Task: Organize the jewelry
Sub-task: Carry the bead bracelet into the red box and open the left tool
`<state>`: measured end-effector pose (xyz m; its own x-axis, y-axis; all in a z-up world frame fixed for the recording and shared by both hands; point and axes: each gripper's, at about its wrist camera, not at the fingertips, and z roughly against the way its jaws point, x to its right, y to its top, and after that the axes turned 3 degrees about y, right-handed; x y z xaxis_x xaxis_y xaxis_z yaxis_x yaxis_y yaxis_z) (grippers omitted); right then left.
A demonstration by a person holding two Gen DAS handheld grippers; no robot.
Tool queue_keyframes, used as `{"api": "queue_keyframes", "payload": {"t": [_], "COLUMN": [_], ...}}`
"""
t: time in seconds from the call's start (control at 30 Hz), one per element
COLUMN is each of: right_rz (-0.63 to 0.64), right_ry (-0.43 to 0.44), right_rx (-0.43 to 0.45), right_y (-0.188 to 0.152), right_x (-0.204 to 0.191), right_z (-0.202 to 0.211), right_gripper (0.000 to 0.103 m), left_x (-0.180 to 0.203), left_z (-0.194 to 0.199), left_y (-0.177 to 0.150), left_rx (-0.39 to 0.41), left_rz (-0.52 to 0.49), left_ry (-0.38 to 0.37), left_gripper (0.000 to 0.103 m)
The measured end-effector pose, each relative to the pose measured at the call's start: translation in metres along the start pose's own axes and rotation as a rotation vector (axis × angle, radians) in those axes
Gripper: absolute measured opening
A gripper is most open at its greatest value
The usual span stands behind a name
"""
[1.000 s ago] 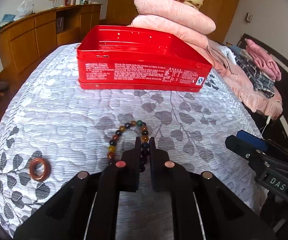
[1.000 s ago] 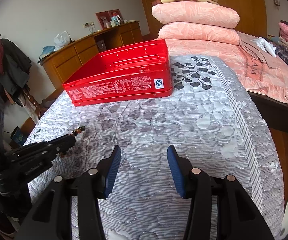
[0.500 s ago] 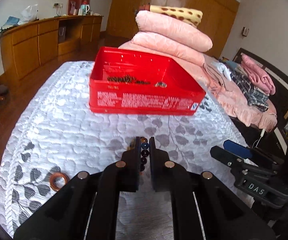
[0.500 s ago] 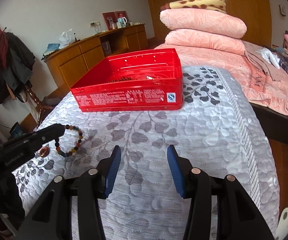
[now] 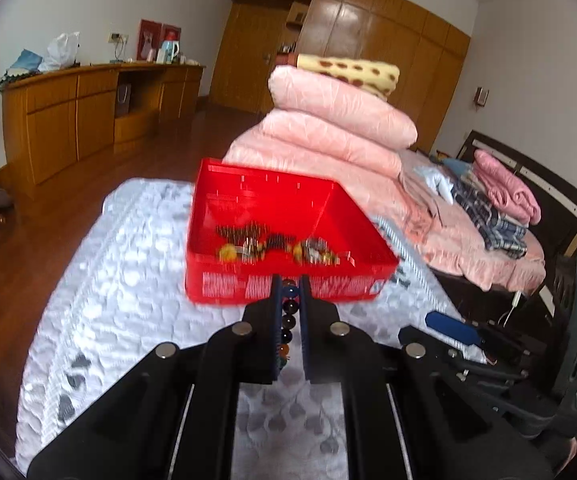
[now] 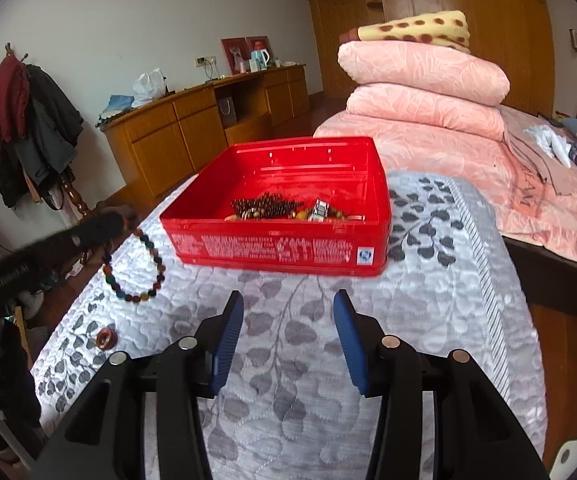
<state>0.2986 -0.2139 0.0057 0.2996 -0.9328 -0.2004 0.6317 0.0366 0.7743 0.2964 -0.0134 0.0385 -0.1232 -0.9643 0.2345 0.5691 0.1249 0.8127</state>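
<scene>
1. Left gripper (image 5: 289,280) is clamped on the multicolour bead bracelet (image 6: 136,268); the loop dangles clear of the quilt (image 6: 428,320), near the red tin (image 6: 288,216).
2. Right gripper (image 6: 288,336) is half open, empty.
3. Bracelet looks light and floppy, with slick round beads; grip across the strand, not on one bead.

Grey leaf-print quilt (image 6: 428,320) covers bed. Behind it pink duvets (image 6: 424,92) stacked, spotted blanket (image 6: 416,28) on top. Wooden sideboard (image 6: 208,120) along wall, kettle (image 6: 259,58) on it. Coats (image 6: 28,120) hanging left.
</scene>
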Motion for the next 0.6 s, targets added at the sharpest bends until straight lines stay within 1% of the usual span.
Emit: {"api": "queue_keyframes", "payload": {"t": [0.13,0.33,0.47,0.6], "right_rz": [0.008,0.007,-0.003,-0.025], "right_ry": [0.003,0.022,0.025,0.012], "right_rx": [0.017,0.035,0.019,-0.015], "right_y": [0.021,0.055,0.074,0.085], "right_x": [0.003,0.009,0.015,0.025], "right_z": [-0.003,-0.019,-0.041,-0.070], "right_gripper": [0.046,0.046,0.046,0.046], "left_x": [0.004,0.010,0.010,0.005], "left_z": [-0.001,-0.021,-0.052,-0.084], "left_y": [0.020,0.050,0.061,0.067], "left_rx": [0.038,0.060,0.023,-0.015], "left_rz": [-0.009,-0.018,-0.023,-0.026], "left_ry": [-0.005,-0.024,-0.036,-0.022], "left_gripper": [0.007,0.007,0.007,0.007]}}
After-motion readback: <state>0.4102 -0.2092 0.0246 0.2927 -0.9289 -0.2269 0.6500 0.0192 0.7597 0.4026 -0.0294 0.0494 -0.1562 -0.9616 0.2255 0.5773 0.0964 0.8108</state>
